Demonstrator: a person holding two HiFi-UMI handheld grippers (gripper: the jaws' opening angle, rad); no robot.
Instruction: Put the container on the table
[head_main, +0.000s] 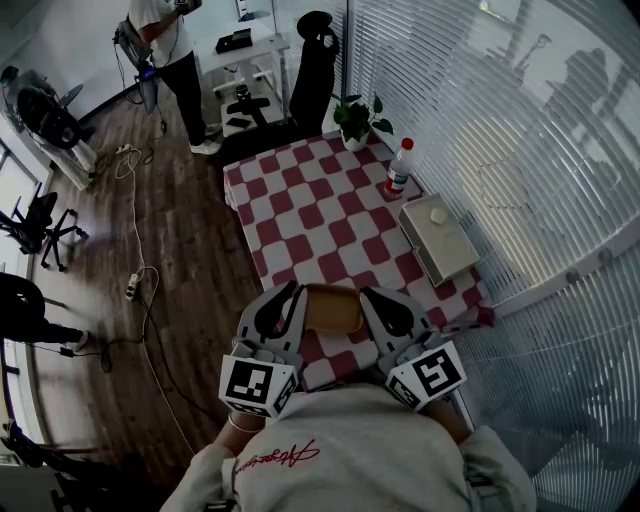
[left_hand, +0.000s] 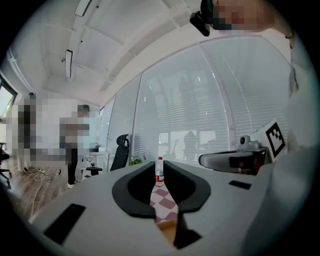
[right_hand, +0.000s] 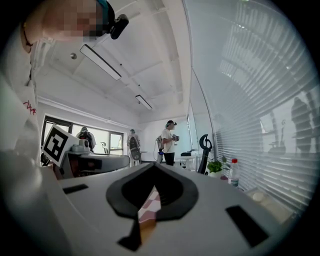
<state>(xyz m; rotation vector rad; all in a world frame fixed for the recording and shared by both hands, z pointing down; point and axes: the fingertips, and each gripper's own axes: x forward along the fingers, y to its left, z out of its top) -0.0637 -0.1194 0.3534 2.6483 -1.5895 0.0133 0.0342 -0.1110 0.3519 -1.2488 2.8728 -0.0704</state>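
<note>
Left gripper (head_main: 288, 298) and right gripper (head_main: 372, 298): jaws pressed together, nothing between them. Both hover at the near edge of the checked table (head_main: 300, 200). The tan container (head_main: 333, 310) lies between the 2 grippers and appears to rest on that edge. It is judged light, thin-walled and easily dented. Pinch 1 side wall at the rim, or take 2 opposite walls, with moderate force.

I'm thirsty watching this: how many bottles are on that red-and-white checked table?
1: a clear plastic bottle with a red cap stands near the far right edge of the red-and-white checked table, between the potted green plant and the white rectangular box. None looks hidden.
</note>
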